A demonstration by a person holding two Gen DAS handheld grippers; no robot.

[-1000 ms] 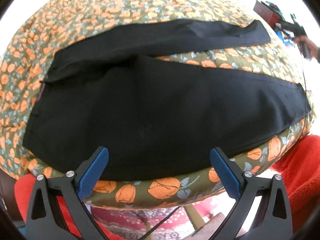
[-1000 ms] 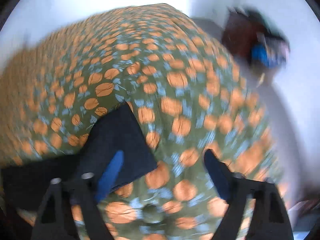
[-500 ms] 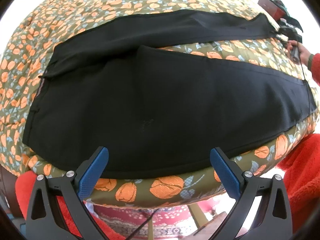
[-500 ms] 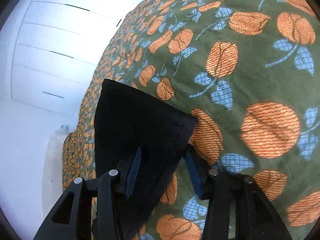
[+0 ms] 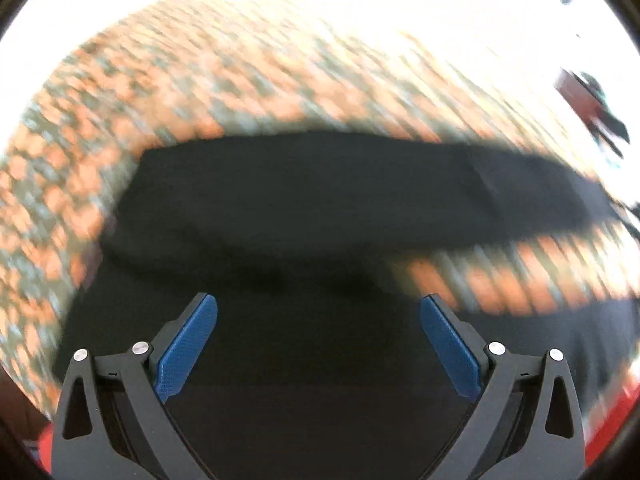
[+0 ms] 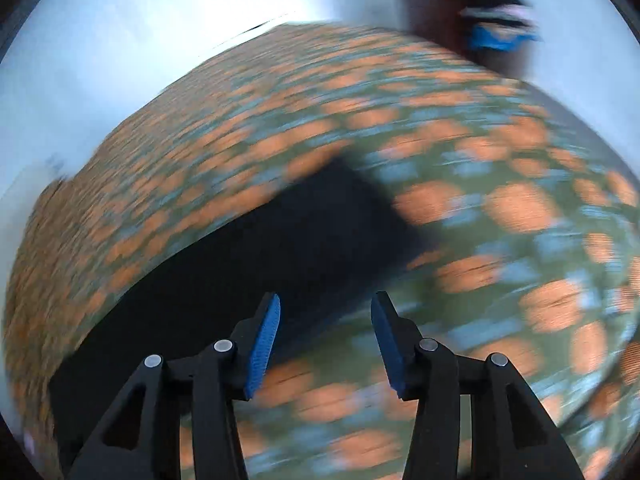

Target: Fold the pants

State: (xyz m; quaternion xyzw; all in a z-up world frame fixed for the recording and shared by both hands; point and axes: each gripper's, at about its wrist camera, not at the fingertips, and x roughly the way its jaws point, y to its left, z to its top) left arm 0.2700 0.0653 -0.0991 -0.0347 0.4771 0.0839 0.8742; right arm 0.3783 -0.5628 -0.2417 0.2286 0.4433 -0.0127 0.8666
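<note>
Black pants [image 5: 320,200] lie spread on a bed covered with an orange-flowered green cloth [image 5: 200,92]; both views are motion-blurred. My left gripper [image 5: 318,308] hangs over the pants' wide upper part, open, nothing between its blue pads [image 5: 188,344]. In the right wrist view the end of one pant leg [image 6: 320,232] lies flat on the cloth [image 6: 500,208]. My right gripper [image 6: 326,300] is just before that leg end with its jaws opening. The pads stand apart and press on nothing; the black fabric lies below them.
A dark red-brown box with blue and black things on it [image 6: 460,12] stands past the bed's far right corner, also seen as the box [image 5: 576,92]. Red fabric [image 5: 616,420] shows at the near right edge. A white wall [image 6: 120,40] lies behind.
The right gripper, shut on the leg's hem half a second ago, has let go and drawn back. The left gripper has swept forward from the near edge over the pants.
</note>
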